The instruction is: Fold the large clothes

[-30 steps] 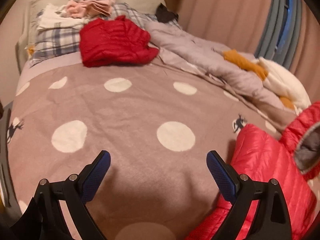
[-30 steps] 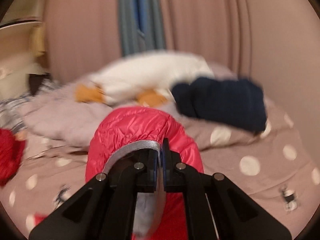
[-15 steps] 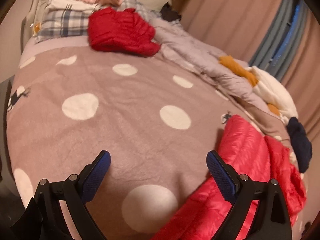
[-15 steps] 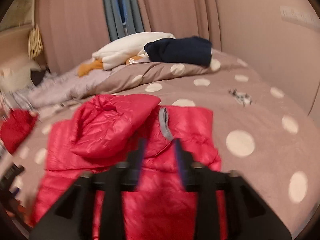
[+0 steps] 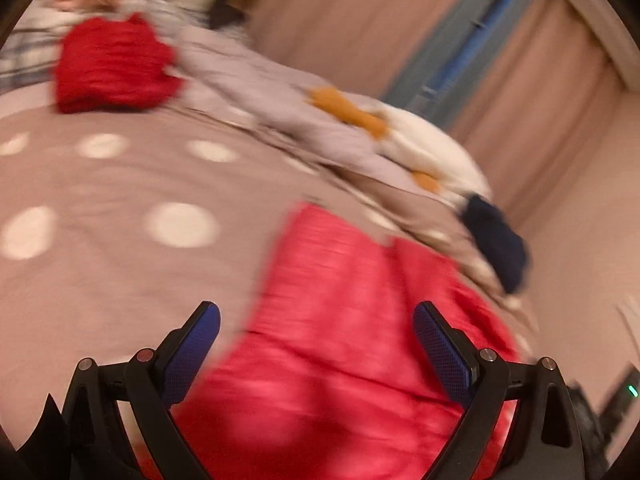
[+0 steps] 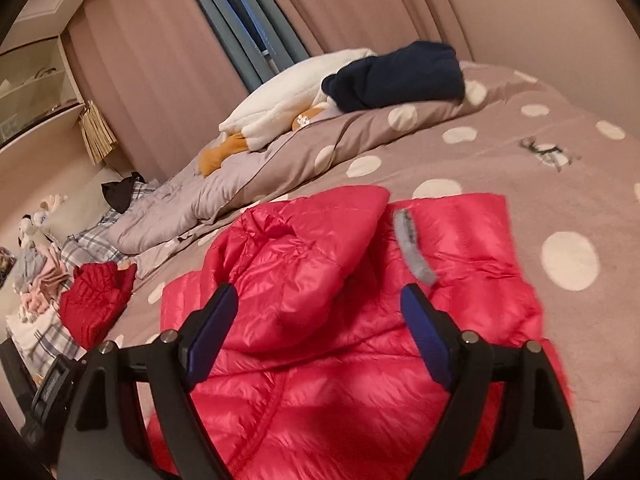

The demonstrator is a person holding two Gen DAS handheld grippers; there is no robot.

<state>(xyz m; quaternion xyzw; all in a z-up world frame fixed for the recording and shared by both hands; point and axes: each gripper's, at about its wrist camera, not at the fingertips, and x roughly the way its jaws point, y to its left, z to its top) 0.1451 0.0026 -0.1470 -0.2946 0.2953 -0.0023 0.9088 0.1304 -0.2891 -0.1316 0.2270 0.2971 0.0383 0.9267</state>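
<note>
A bright pink-red puffer jacket (image 6: 340, 300) lies spread on the polka-dot bedspread (image 6: 520, 152), its hood (image 6: 304, 240) folded down over the body with grey lining (image 6: 412, 252) showing. My right gripper (image 6: 316, 328) is open and empty just above the jacket. My left gripper (image 5: 316, 344) is open and empty over the jacket's lower part (image 5: 340, 320); that view is blurred by motion.
A folded dark red jacket (image 5: 112, 68) lies near the pillows, also in the right wrist view (image 6: 96, 300). A rumpled grey quilt (image 6: 192, 204), a white and orange plush (image 6: 280, 116) and a navy garment (image 6: 396, 76) lie along the curtain side. Clothes pile (image 6: 36, 276) at the headboard.
My right gripper let go of the hood, opened wide and drew back; the hood now lies flat on the jacket. My left gripper swung right until it was over the jacket, still open.
</note>
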